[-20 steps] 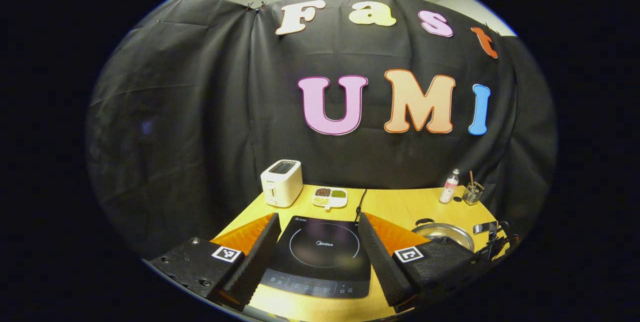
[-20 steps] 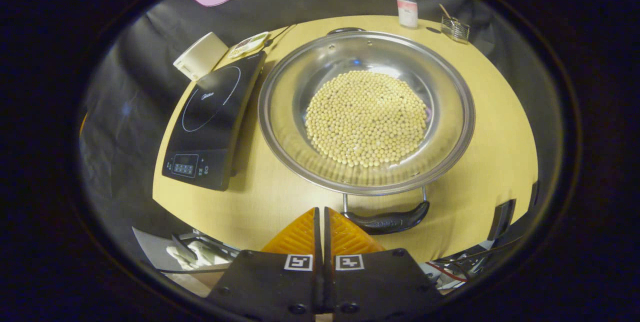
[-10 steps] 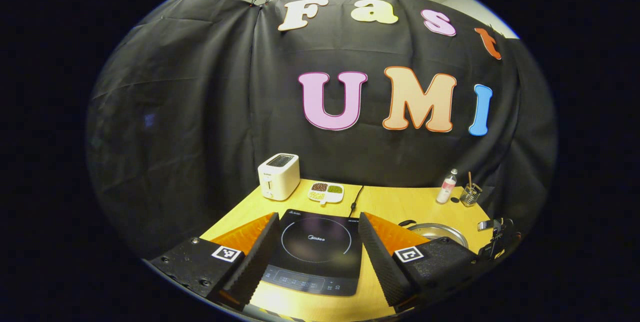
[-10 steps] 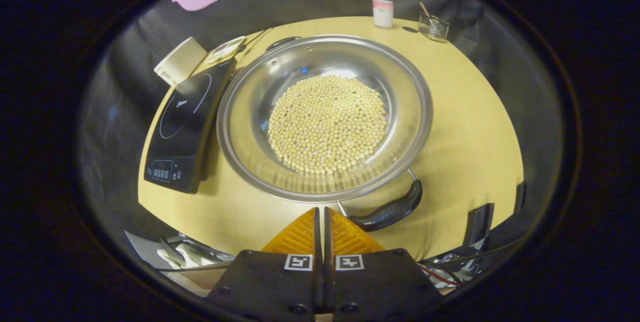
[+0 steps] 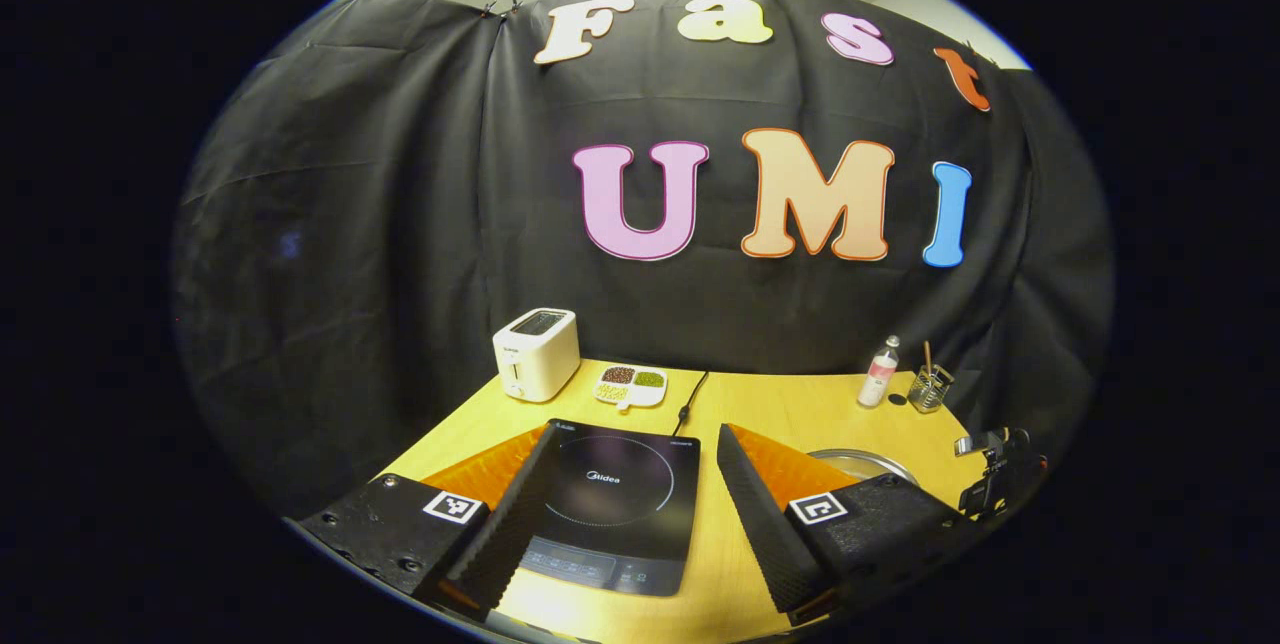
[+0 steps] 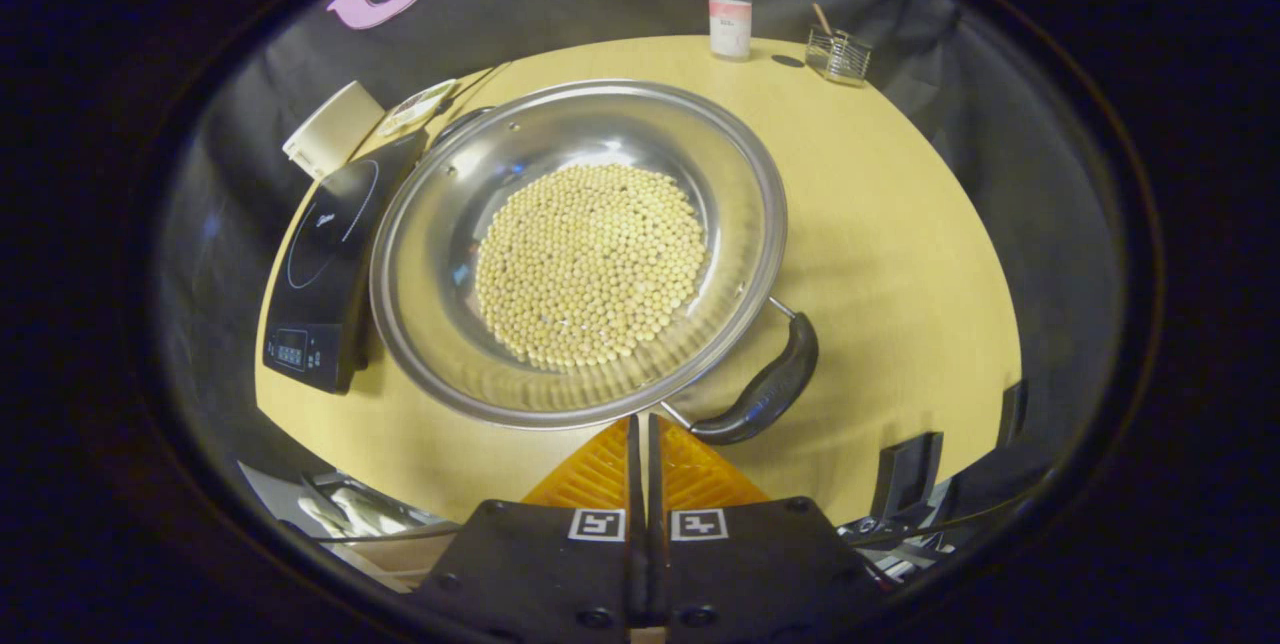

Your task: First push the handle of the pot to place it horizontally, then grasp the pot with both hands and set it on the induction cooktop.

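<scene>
The right gripper [image 6: 641,424] had its fingers pressed together with nothing between them, tips just at the near rim of the pot [image 6: 578,249], beside the wire root of the black handle [image 6: 762,392]. Whether the tips touched the handle could not be told. The pot stood on the tabletop [image 6: 900,224], filled with pale beans [image 6: 590,264]; its left rim hid the right edge of the cooktop [image 6: 320,254], so contact between them was unclear. A second handle [image 6: 455,122] at the far rim was mostly hidden. At the far edge of the tabletop stood a bottle [image 6: 730,4] and a wire holder [image 6: 838,56]; a toaster [image 6: 333,128] and a sectioned dish [image 6: 417,107] sat at the far left corner, partly cut off. In the left gripper view the left gripper [image 5: 628,479] was held spread wide and empty, above the near edge of the tabletop, with the cooktop [image 5: 610,504] showing between its fingers. Only a sliver of the pot's rim [image 5: 860,460] showed behind the right finger. The other gripper [image 5: 1000,469] at the right edge was too small and dark to make out.
</scene>
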Demonstrator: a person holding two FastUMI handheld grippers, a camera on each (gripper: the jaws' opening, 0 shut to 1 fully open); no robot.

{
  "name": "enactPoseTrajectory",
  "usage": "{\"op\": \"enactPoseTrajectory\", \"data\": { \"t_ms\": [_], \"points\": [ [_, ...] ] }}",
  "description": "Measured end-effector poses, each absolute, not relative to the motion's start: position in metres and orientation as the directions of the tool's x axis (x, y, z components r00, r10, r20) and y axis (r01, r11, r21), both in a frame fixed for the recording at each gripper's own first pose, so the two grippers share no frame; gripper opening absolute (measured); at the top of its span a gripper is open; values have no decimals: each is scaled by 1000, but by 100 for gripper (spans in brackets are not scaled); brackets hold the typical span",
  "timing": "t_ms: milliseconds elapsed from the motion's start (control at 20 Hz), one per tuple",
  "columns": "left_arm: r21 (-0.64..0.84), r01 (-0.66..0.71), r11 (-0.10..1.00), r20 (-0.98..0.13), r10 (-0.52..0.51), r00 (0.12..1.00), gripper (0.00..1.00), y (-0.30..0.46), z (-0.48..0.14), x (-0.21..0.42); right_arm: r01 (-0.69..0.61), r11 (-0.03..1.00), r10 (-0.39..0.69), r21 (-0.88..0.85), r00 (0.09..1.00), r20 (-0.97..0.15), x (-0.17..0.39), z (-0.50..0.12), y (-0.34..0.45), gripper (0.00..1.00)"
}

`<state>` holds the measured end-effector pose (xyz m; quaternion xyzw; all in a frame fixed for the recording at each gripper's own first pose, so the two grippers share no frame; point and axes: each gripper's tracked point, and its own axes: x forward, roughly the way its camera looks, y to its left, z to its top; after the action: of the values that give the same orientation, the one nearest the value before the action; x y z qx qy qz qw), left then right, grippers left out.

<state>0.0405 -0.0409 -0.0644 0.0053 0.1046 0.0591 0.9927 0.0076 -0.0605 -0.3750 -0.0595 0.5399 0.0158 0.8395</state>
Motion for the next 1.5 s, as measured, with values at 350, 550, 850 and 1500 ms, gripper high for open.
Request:
{"op": "enactPoseTrajectory", "data": {
  "t_ms": [350, 550, 850, 1500],
  "points": [
    [-8, -146, 989, -252, 139, 958, 96, -66, -83, 37, -135, 982, -64, -129, 406, -911, 27, -376, -100, 0],
    [-18, -158, 987, -274, 147, 951, 96, -78, -92, 36, -141, 982, -58, -128, 415, -908, 42, -373, -113, 3],
    [-26, -144, 989, -301, 129, 945, 96, -89, -102, 42, -116, 985, -65, -126, 428, -901, 68, -370, -127, 0],
    [-84, -131, 988, -442, 81, 893, 100, -105, -157, 60, -104, 980, -101, -169, 470, -877, 125, -357, -143, 2]
  ]
}}
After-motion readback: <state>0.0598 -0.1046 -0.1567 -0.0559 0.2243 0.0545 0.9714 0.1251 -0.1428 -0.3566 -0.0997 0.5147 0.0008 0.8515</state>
